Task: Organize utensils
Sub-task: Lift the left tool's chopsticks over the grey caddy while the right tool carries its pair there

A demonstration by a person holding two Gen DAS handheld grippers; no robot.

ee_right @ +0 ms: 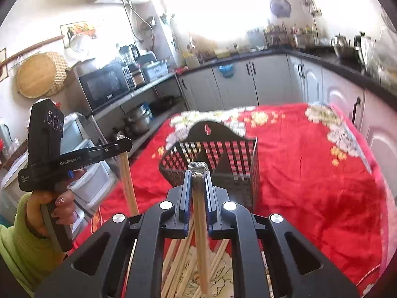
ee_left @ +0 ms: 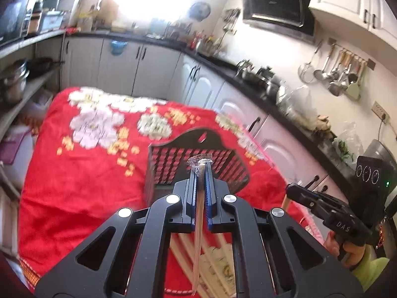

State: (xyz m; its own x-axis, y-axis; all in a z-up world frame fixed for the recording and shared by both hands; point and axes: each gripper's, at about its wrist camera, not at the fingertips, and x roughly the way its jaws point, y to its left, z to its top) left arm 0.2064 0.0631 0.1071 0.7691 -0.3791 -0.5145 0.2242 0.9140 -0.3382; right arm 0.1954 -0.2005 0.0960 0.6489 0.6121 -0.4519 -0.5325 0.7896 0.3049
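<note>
above the red floral cloth (ee_left: 82, 178), both grippers sit clear of the worktop, each clamped on one chopstick.

left gripper (ee_left: 201, 171): fingers narrow, nearly together, pinching a single pale chopstick (ee_left: 198, 236) near its top end. stick hangs down from the fingers toward the camera. right wrist view shows the same gripper (ee_right: 123, 144) from the side, left of the basket, with the stick (ee_right: 129, 183) hanging below it, slightly tilted, lower end clear of the pile.

right gripper (ee_right: 198, 171): fingers narrow, closed on a wooden chopstick (ee_right: 201, 236), top end poking out just past the tips. in the left wrist view this gripper (ee_left: 289, 190) is right of the basket, a bit of stick visible under the fingers.

black mesh utensil basket (ee_right: 223, 159) stands upright on the cloth, straight ahead of both grippers, open top, high back plate with a hanging slot. can't tell what's inside, the red showing through the mesh looks like cloth.

remaining chopsticks (ee_right: 178, 268) lie in a loose pile on the cloth on the near side of the basket, under the grippers, crossing each other.

person's hands (ee_right: 53, 208) wrap the gripper handles, light green sleeve (ee_right: 15, 248).
</note>
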